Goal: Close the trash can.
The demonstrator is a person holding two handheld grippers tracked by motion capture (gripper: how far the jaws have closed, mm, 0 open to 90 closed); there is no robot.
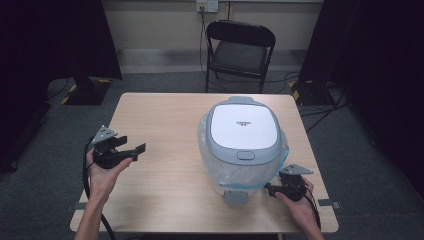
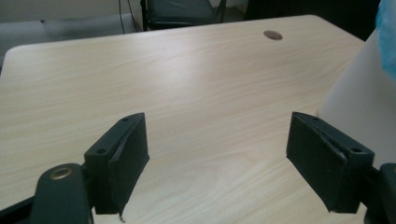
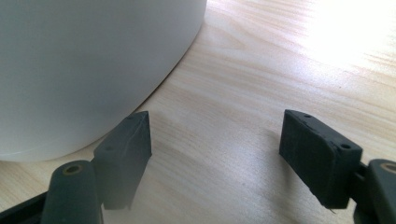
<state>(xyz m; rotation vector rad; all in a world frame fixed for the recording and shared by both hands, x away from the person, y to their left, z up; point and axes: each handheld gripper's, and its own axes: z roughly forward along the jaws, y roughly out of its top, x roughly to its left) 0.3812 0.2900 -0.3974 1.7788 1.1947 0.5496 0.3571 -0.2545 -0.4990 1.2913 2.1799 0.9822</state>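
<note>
A white bin [image 1: 243, 150] with a grey-rimmed lid [image 1: 243, 126] shut on top stands right of the table's middle. A clear liner with a blue drawstring [image 1: 285, 150] hangs out under the lid. My left gripper [image 1: 136, 153] is held just above the table's left side, open, its jaws pointing right toward the bin and nothing between them. In the left gripper view the open gripper [image 2: 217, 158] frames bare wood, with the bin wall [image 2: 364, 102] at the right. My right gripper [image 1: 268, 190] rests by the bin's front right corner, open. The right gripper view has the gripper [image 3: 217, 154] beside the bin wall [image 3: 84, 70].
The wooden table [image 1: 165, 120] has bare wood on its left half. A grey pedal [image 1: 235, 196] sticks out at the bin's front. A black folding chair [image 1: 239, 50] stands behind the table. A round cable grommet [image 2: 272, 35] is set near the far edge.
</note>
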